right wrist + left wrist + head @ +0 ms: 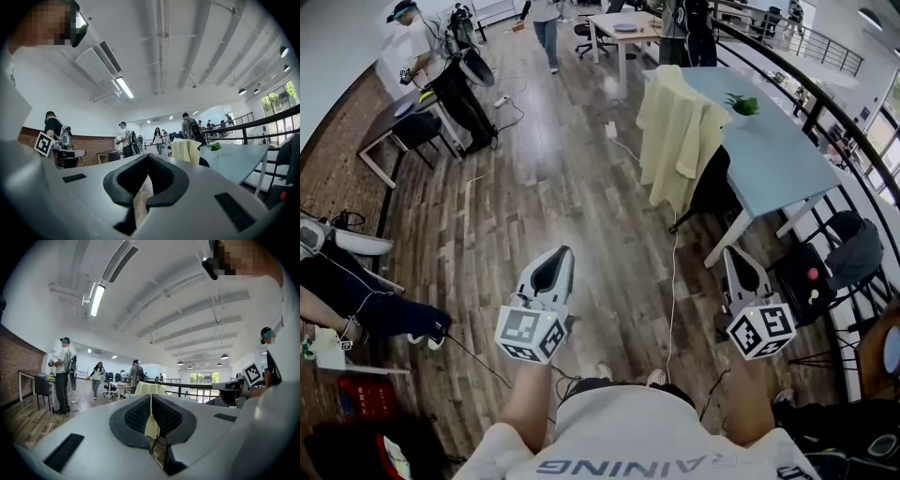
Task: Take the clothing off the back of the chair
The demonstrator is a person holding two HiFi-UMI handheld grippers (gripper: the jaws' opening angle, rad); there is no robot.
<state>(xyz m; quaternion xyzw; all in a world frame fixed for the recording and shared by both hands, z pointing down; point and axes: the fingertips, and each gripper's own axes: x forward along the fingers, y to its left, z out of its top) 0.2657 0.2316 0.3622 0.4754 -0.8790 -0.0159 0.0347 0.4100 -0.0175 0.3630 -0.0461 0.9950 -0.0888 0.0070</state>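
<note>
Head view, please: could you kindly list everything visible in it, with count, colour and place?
pale yellow cloth garment: one, pale yellow, draped over a chair back beside the table
black chair: one, black, under the garment
light blue rectangular table: one, light blue, upper right
small green potted plant: one, green, on the table
white cable: one, white, lying across the floor
brown wooden plank floor: one, brown, throughout
black metal railing: one, black, right side
background people: at least three, top of picture
left gripper: one, grey, shut, lower centre
right gripper: one, grey, shut, lower right
</note>
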